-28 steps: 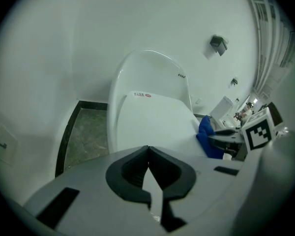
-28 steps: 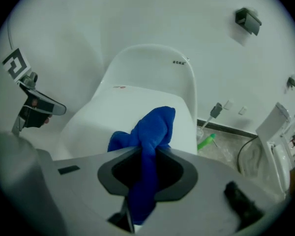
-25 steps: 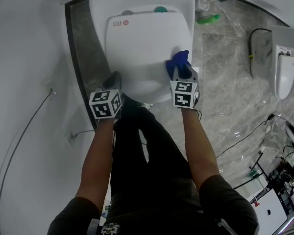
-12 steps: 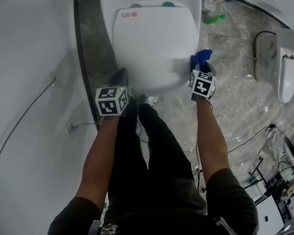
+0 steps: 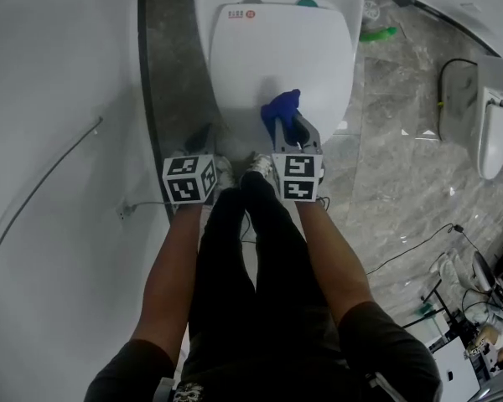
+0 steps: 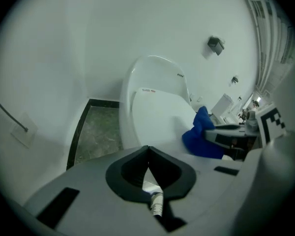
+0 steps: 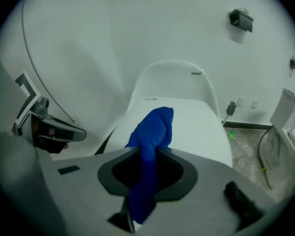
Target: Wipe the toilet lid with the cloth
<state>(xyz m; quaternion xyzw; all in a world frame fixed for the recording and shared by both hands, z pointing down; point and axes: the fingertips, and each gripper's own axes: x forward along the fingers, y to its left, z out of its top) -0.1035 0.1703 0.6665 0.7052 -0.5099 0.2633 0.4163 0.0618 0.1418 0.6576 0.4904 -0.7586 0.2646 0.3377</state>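
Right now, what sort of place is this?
Likely a bathroom or sanitary-ware test room: a white ceramic toilet with closed lid, a grey marble-look floor, another white sanitary fixture nearby.

White wall (image 5: pixel 59 74) at left, thin cable (image 5: pixel 42 184) slanting down it. Grey marble floor (image 5: pixel 394 141); dark border strip (image 5: pixel 147 82) along wall foot. Second white fixture (image 5: pixel 486 132) at right edge. Even, soft light.

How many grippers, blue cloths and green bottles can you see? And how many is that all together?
Grippers: 2, the left gripper and the right gripper
Blue cloth: 1, pinched in the right gripper
Green bottle: 1
Total: 4
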